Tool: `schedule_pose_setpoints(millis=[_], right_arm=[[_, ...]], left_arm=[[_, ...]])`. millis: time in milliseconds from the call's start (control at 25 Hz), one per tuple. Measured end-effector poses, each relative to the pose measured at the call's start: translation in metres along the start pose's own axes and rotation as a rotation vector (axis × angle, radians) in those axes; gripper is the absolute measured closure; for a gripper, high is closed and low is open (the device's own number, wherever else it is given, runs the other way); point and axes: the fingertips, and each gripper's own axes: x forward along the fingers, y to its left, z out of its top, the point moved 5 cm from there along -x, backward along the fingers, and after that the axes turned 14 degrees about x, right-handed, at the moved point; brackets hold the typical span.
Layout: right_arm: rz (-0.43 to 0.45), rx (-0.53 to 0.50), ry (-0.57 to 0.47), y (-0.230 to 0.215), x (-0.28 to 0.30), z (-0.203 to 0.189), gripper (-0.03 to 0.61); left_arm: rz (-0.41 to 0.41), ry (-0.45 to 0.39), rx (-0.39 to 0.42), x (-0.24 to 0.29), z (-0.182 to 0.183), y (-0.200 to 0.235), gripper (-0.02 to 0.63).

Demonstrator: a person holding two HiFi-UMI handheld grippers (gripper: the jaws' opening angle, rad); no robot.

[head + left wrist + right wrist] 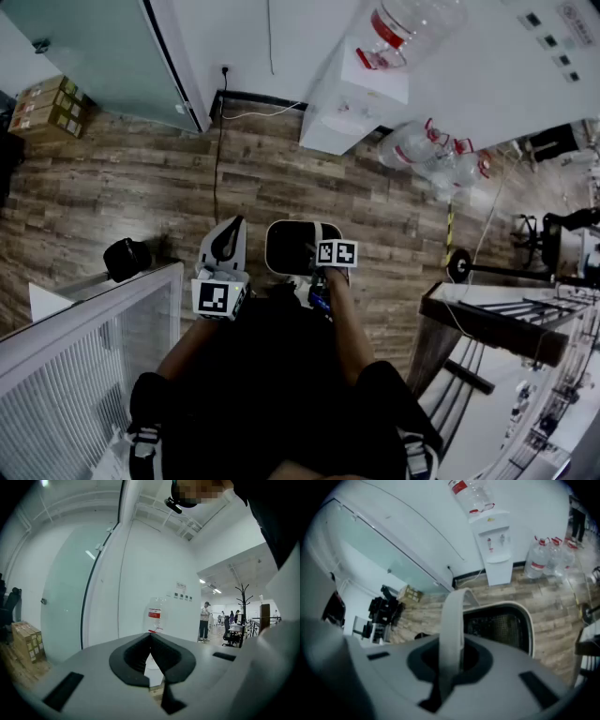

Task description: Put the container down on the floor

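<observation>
The container (292, 246) is a white-rimmed bin with a dark mesh inside, hanging above the wooden floor (112, 187) in front of the person. My right gripper (451, 656) is shut on its white arched handle (452, 616), and the bin (501, 625) hangs just beyond the jaws. In the head view the right gripper (323, 274) sits at the bin's near edge under its marker cube. My left gripper (225, 242) is held beside the bin on its left, apart from it. The left gripper (150, 637) has its tips together and nothing between them.
A water dispenser (361, 89) with a bottle on top stands at the far wall, spare bottles (436, 155) beside it. Cardboard boxes (52, 105) lie far left. A white grille (75, 356) stands near left, a dark table (487, 319) at right. A black object (127, 258) lies on the floor.
</observation>
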Motion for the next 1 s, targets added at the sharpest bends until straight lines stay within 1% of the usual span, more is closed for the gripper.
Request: schedule_pose_setpoints(millis=[240,360,600,760,1000], right_arm=[[0.010,-0.001,0.005,0.002,0.001,-0.003,0.546],[0.011,-0.004,0.007,0.003,0.003,-0.005,0.546],[0.008,-0.025,0.010,0.012,0.002,-0.001,0.546],[0.015,-0.035,0.019,0.020,0.002,0.000,0.546],[0.010,0.007,-0.007,0.037,0.008,0.010,0.545]], left_arm=[[-0.002,-0.005,-0.005,0.000,0.002,-0.004,0.586],[-0.009,-0.014,0.009,-0.001,0.001,-0.003,0.586],[-0.004,-0.010,-0.015,0.000,0.003,0.005,0.586],[-0.003,-0.017,-0.013,-0.003,0.002,0.018,0.584],[-0.021,-0.022,-0.022,-0.004,-0.003,0.055,0.586]])
